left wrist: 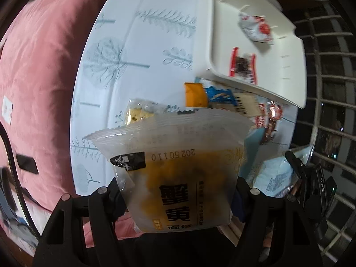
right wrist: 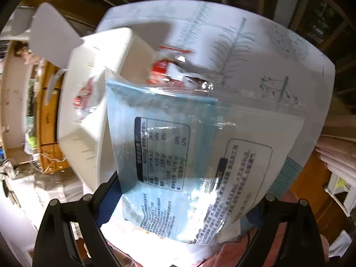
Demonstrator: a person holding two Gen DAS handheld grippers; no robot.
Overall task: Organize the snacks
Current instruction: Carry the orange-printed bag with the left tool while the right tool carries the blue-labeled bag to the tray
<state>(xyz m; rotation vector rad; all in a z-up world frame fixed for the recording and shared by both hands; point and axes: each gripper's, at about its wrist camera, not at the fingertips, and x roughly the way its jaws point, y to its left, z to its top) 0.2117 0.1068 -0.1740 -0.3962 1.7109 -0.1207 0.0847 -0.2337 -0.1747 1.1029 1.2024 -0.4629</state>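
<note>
My left gripper (left wrist: 176,191) is shut on a translucent snack packet (left wrist: 175,173) with a yellow filling and black characters, held above the table. My right gripper (right wrist: 184,195) is shut on a light blue packet (right wrist: 189,151) with a printed nutrition table. That blue packet (left wrist: 276,178) and the right gripper's body also show at the right of the left wrist view. A white bin (left wrist: 287,73) stands at the table's far right and holds a red-and-white packet (left wrist: 255,29) and a red packet with dark contents (left wrist: 242,66). In the right wrist view the bin (right wrist: 89,111) is to the left.
Loose snacks lie beside the bin: an orange packet (left wrist: 195,94), a blue one (left wrist: 220,95), a clear-wrapped biscuit (left wrist: 138,111) and a red one (right wrist: 160,71). The tablecloth (left wrist: 133,44) is white with tree prints. A pink cushion (left wrist: 33,89) lies left, a window grille (left wrist: 329,66) right.
</note>
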